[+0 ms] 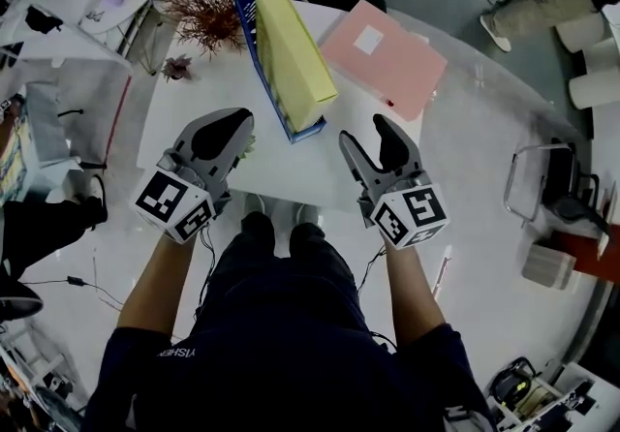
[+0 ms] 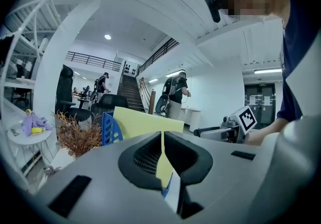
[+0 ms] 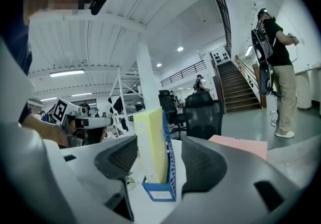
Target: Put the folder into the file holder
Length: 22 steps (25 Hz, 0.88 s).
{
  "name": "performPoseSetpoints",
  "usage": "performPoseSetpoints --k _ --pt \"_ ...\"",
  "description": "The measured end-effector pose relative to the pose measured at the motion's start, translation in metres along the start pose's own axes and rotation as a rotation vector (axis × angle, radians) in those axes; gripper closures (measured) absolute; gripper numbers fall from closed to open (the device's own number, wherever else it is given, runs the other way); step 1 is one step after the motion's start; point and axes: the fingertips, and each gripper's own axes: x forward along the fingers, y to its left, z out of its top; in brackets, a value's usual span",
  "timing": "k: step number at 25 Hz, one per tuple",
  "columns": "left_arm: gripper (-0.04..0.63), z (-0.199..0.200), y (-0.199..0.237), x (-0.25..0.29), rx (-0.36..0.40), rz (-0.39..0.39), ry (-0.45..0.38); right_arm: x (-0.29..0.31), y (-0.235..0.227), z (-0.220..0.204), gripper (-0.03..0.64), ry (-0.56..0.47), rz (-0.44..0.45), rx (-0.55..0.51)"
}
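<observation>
The yellow folder (image 1: 291, 52) stands on edge inside the holder (image 1: 306, 133), leaning on its blue wall, so the job looks done. Short of the holder, the left tool (image 1: 232, 125) is closed on nothing and the right tool (image 1: 366, 133) gapes empty, probably clearing off. The right gripper view shows the folder seated. The head view shows a pink folder (image 1: 383, 52) lying whole on the desk (image 1: 310, 169) beside the holder.
</observation>
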Motion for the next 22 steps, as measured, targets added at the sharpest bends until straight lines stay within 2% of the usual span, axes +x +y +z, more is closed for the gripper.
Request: performPoseSetpoints --k 8,16,22 --pt "0.552 -0.003 -0.012 0.008 -0.008 0.015 0.001 -0.014 -0.009 -0.002 0.386 0.014 0.01 0.003" --pt "0.552 -0.002 -0.012 0.013 -0.012 0.025 -0.001 -0.014 -0.013 -0.002 0.466 0.021 0.026 0.0" --pt "0.552 0.002 -0.011 0.014 -0.009 0.026 -0.007 -0.01 -0.007 0.006 0.492 0.016 0.051 -0.012"
